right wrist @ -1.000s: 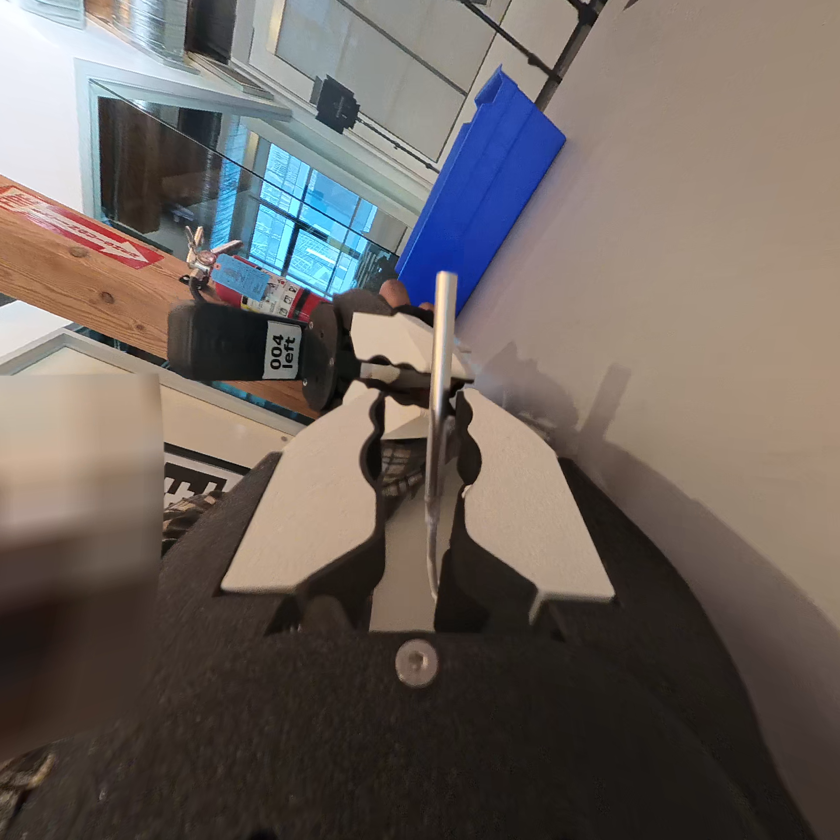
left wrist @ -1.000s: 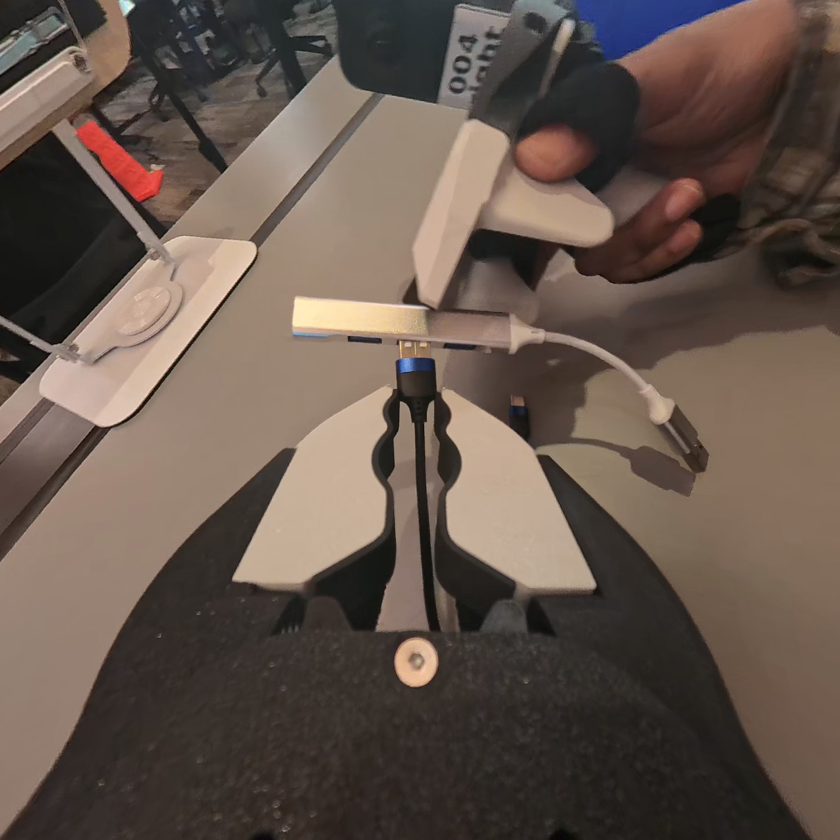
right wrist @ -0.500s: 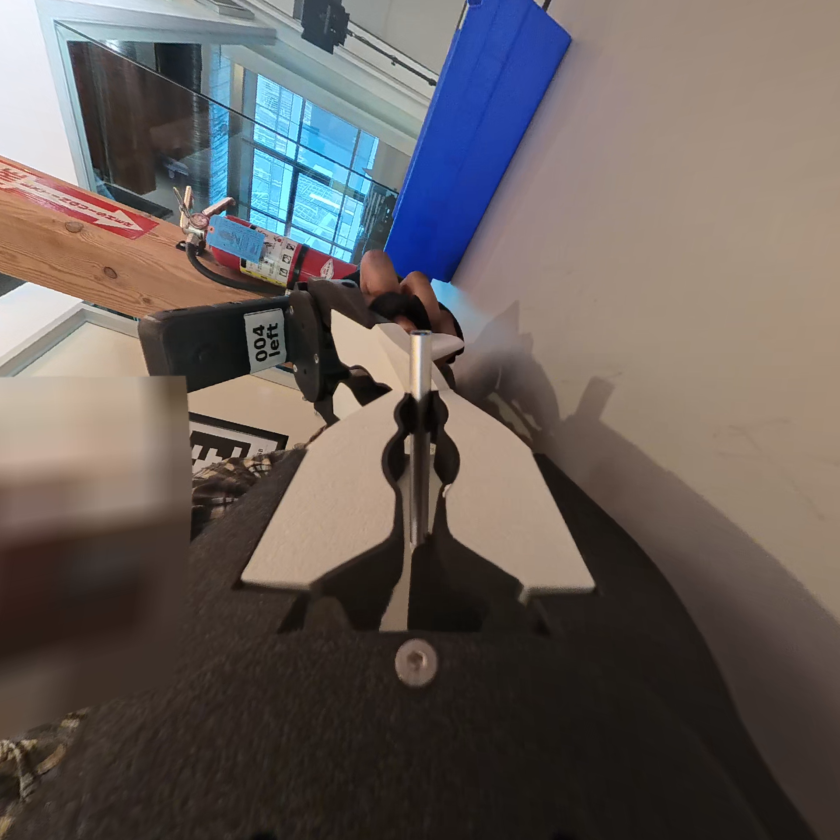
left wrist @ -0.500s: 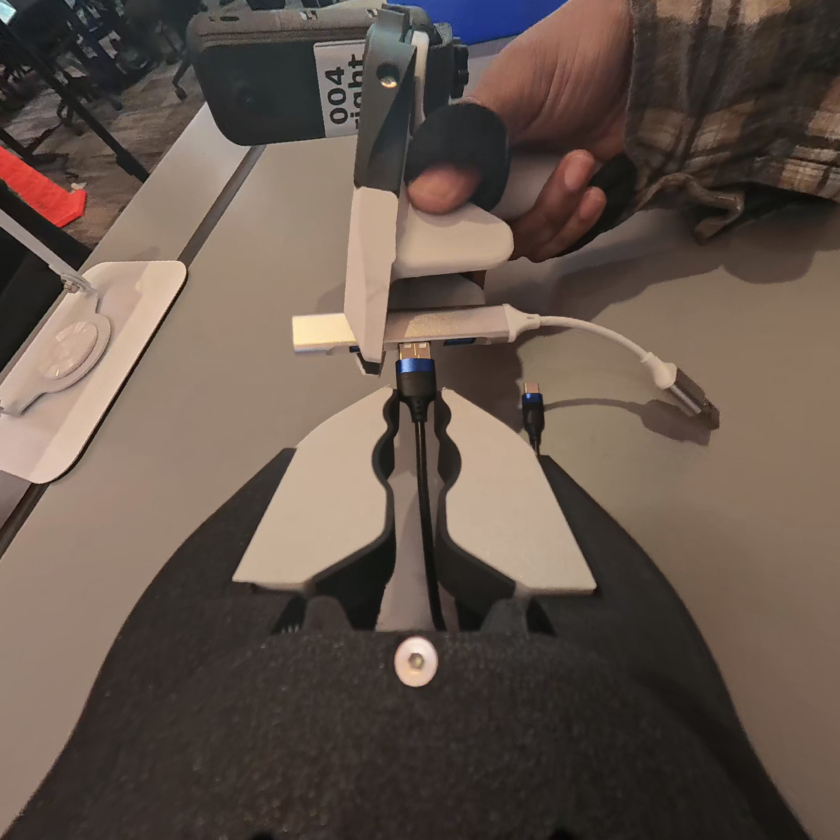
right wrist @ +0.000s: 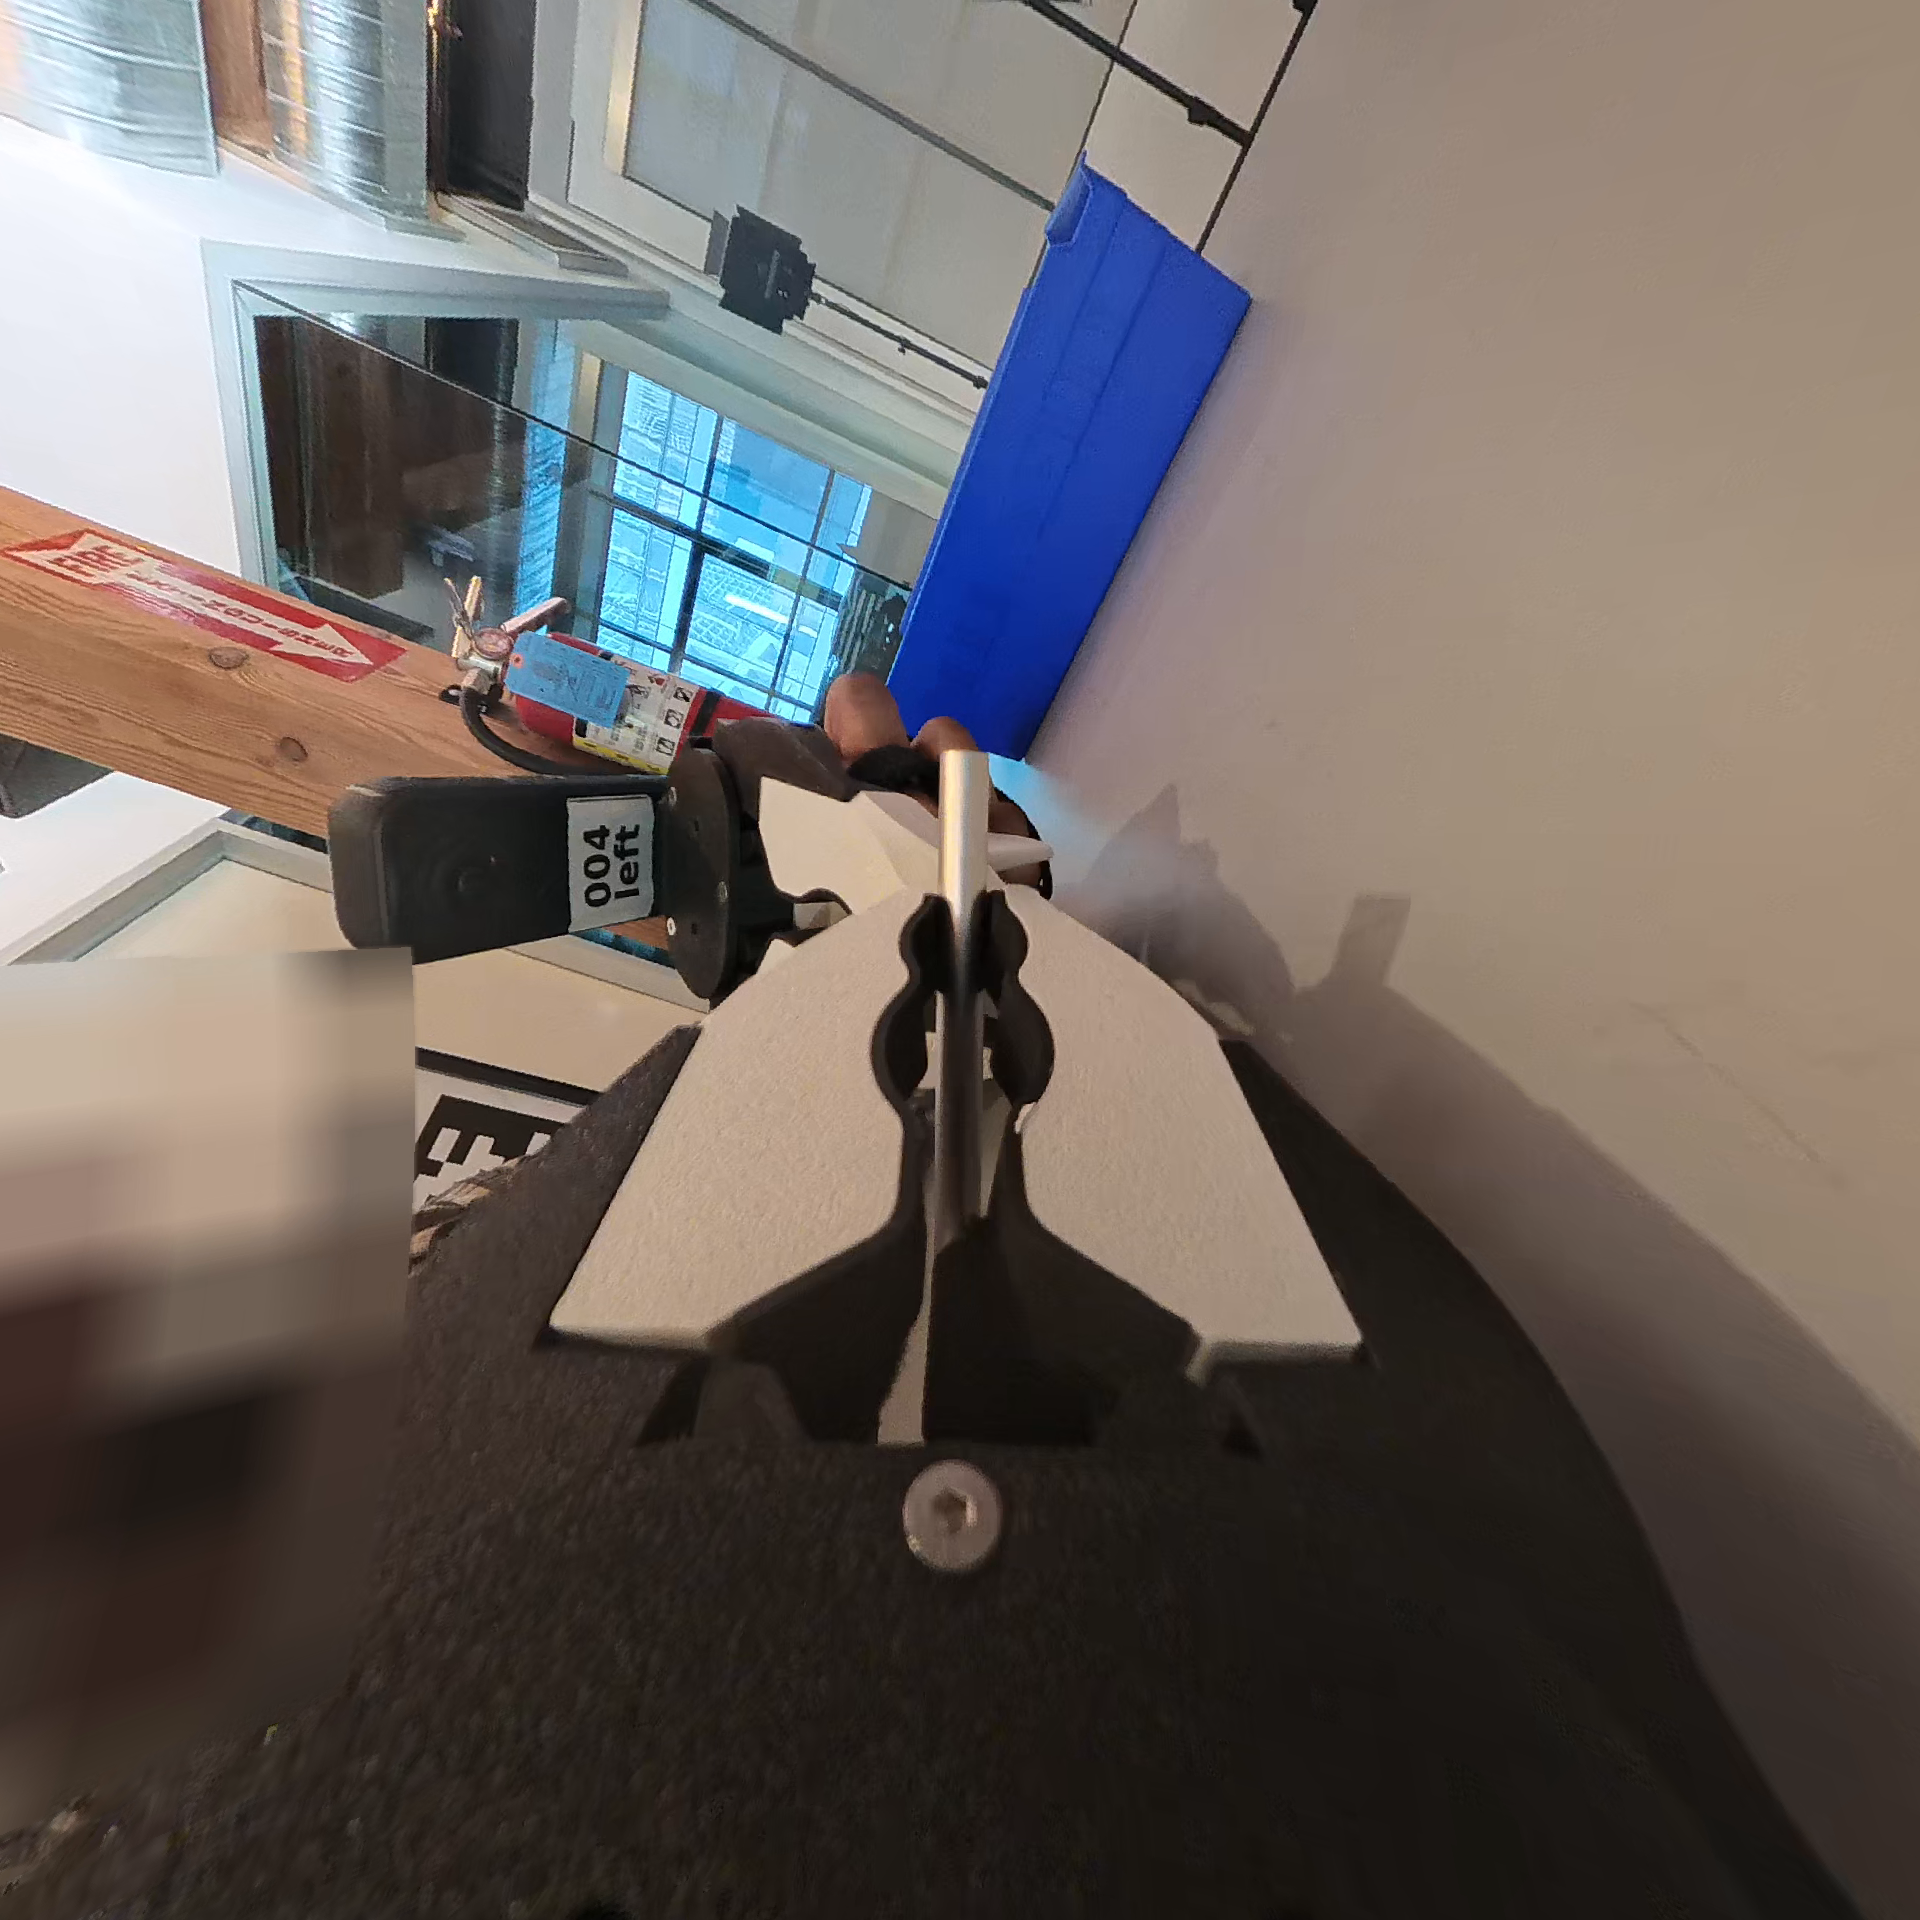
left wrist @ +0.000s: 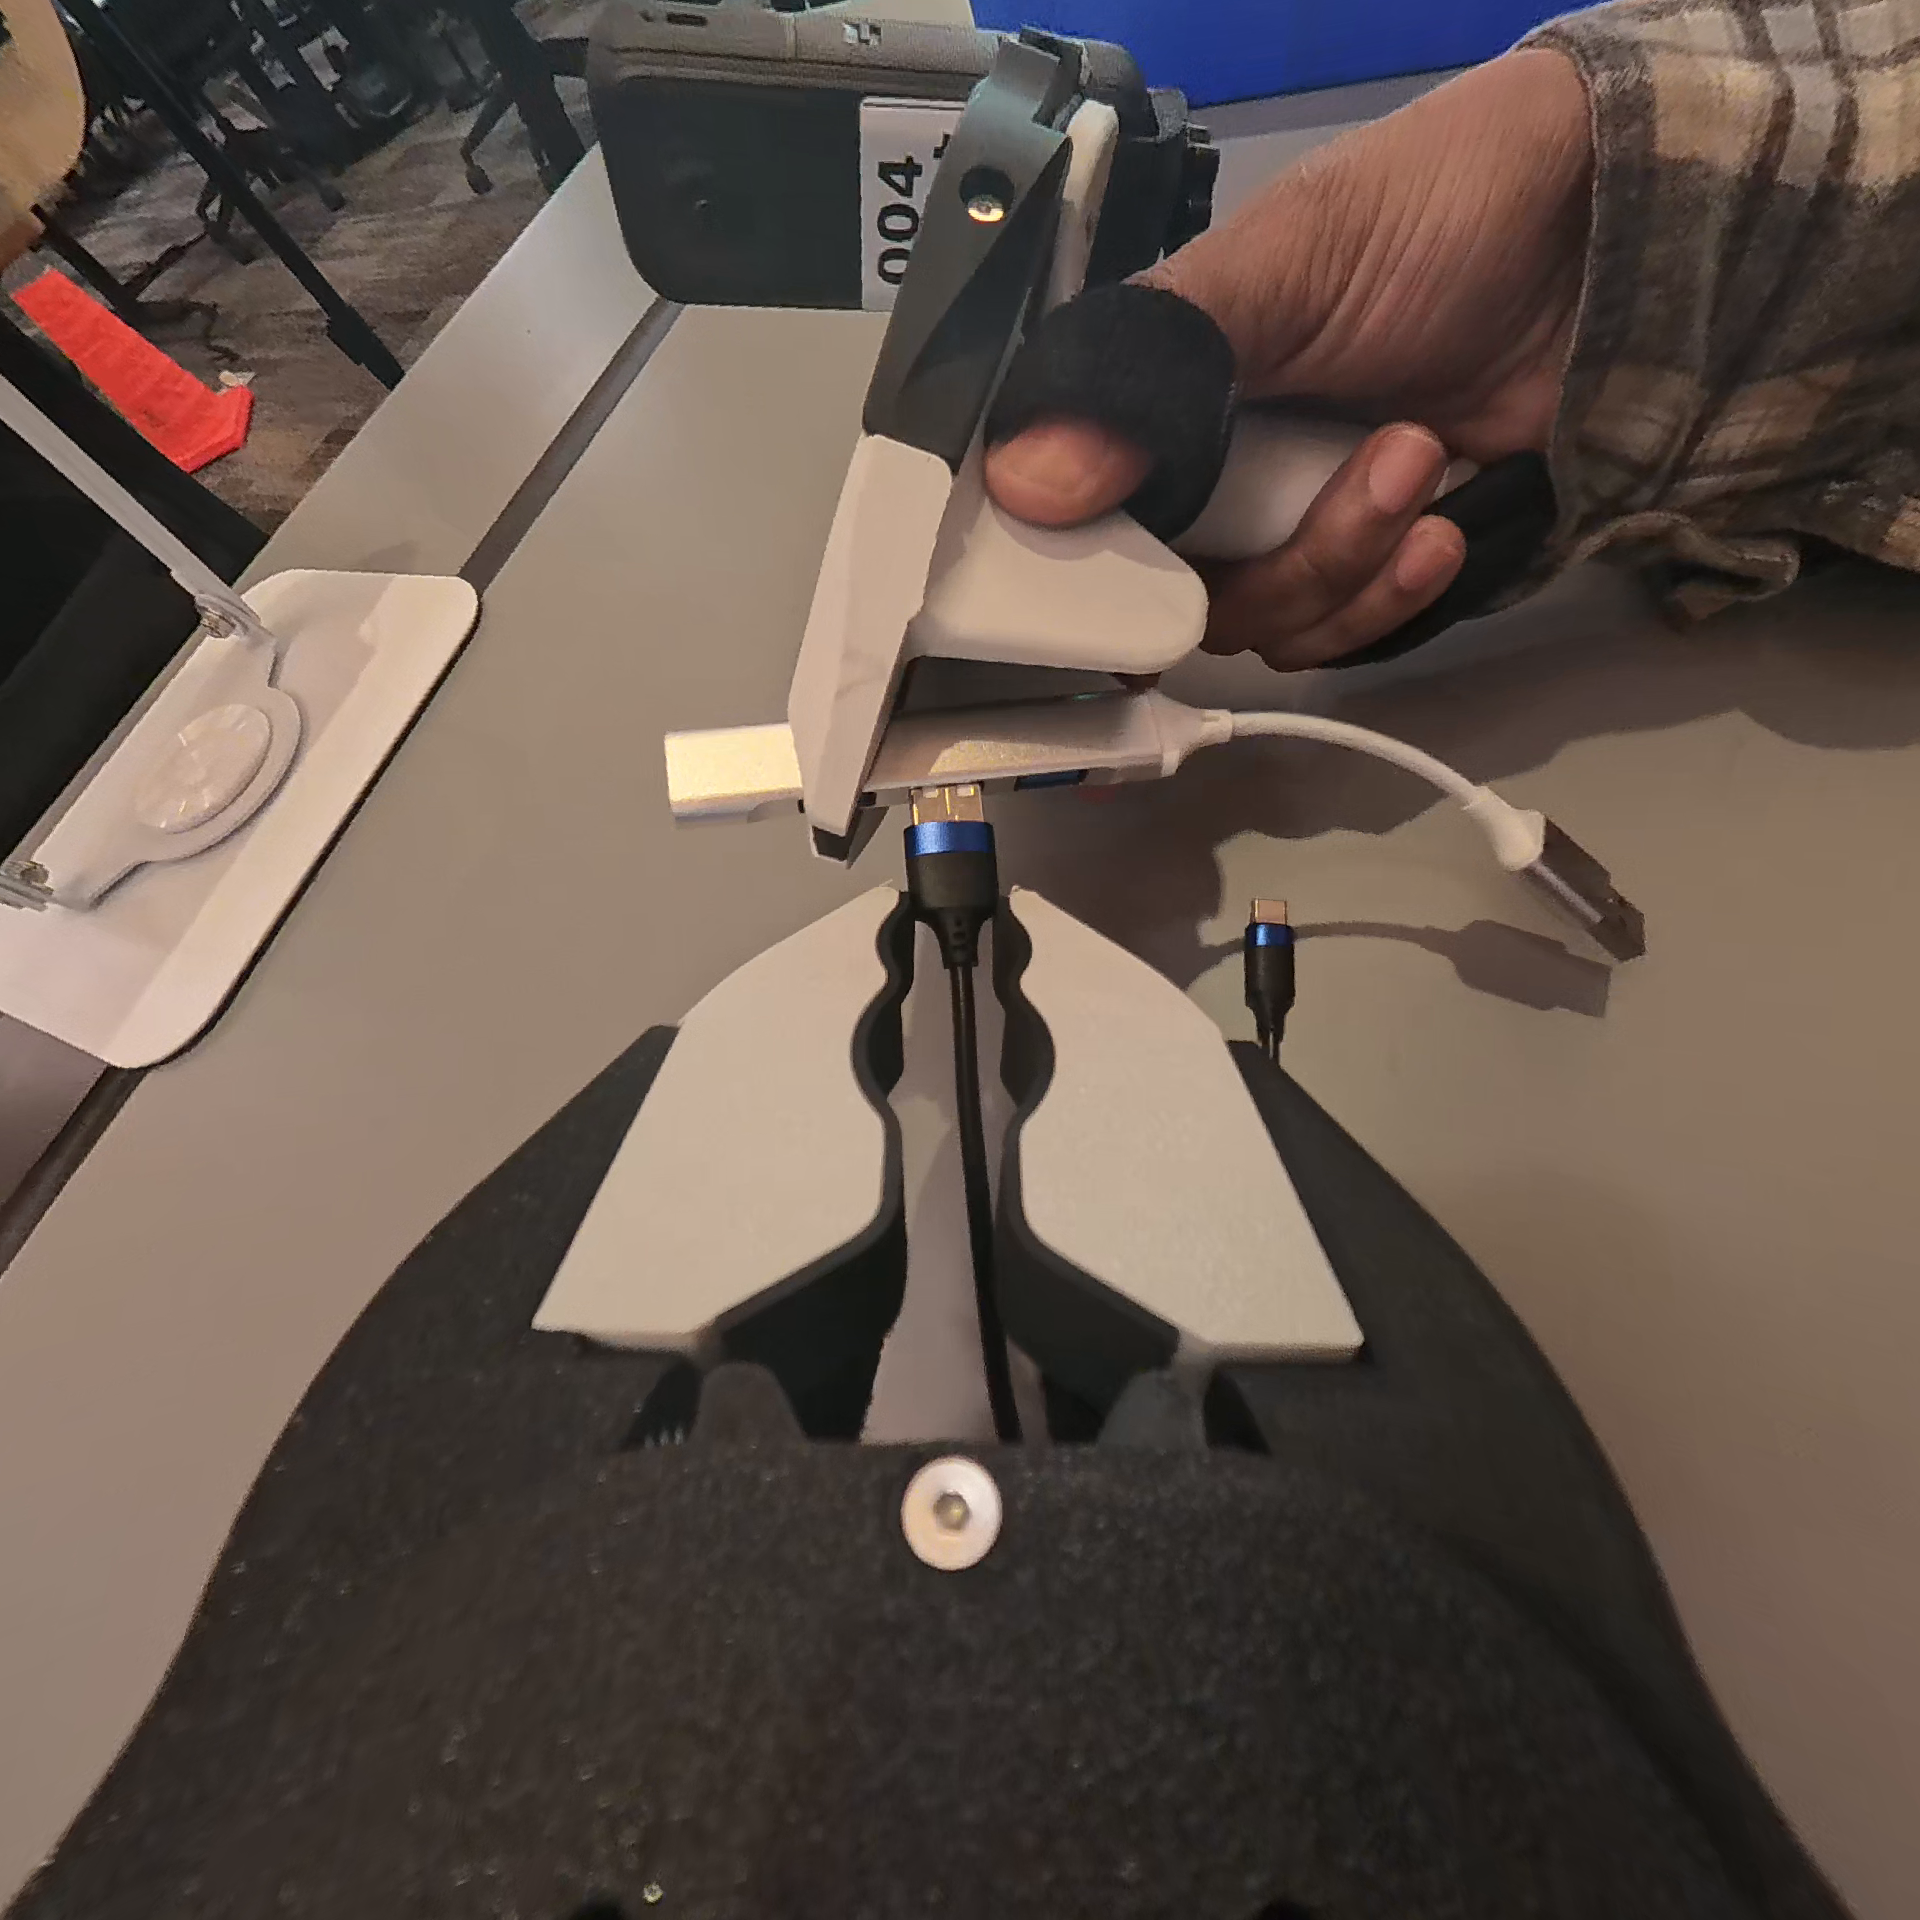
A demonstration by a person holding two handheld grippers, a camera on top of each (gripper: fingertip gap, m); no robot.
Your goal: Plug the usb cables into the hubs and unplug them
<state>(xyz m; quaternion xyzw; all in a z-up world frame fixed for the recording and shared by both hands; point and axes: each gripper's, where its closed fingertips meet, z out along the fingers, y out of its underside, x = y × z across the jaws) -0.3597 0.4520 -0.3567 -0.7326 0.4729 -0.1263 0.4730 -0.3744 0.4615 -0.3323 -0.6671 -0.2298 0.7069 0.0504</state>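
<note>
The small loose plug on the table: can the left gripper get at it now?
Probably not yet: the left gripper is shut on the black cable. The small plug lies uncovered on the table beside its fingers.

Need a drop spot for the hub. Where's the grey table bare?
Bare: grey table right of the left gripper, below the black USB-C plug; also between it and the white stand base. Crowded: around the silver USB hub, white pigtail cable, right gripper.
</note>
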